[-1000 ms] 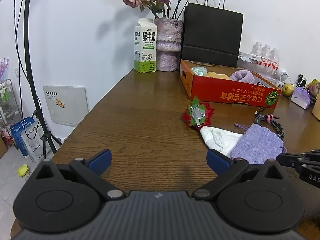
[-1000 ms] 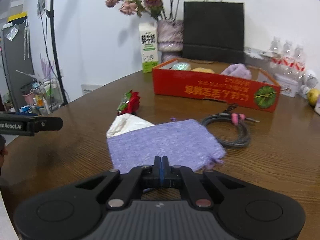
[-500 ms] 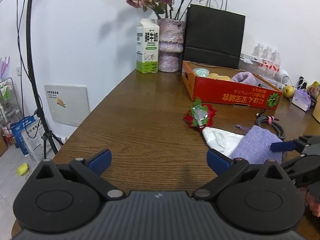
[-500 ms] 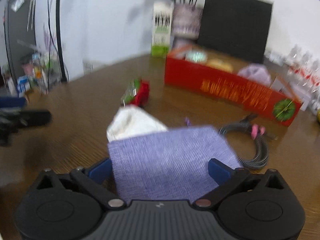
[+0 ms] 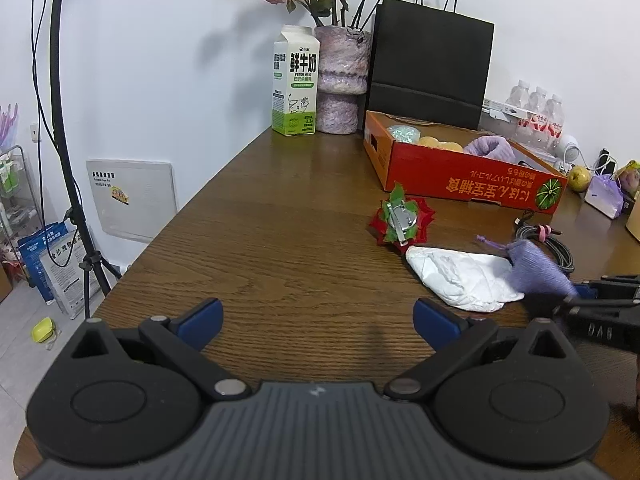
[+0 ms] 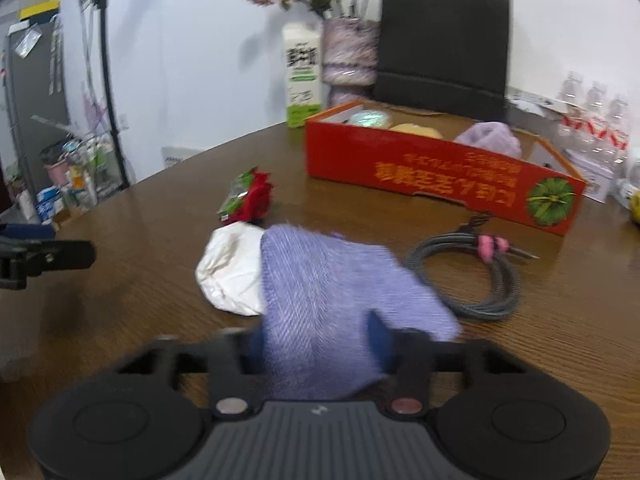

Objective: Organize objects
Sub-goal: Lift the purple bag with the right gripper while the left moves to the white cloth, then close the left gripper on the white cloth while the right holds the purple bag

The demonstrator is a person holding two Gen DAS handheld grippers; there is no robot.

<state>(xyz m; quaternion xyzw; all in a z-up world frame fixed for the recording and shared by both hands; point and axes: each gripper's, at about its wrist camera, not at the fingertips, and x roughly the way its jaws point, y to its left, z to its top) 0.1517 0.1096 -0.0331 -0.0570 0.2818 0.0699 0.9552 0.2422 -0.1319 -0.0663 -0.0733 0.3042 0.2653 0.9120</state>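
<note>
both r tongs [image 6: 316,340] pads closing on pouch [image 6: 332,300]

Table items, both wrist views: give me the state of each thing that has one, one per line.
Purple pouch: bunched, pinched between the fingers of the right gripper, which have just been closing.
Left gripper: open, holding nothing.
Red box: open-topped, holding items.
Grey cable: coiled, flat on table.
White bag: crumpled, lying beside pouch.
Milk carton: upright, closed.
</note>
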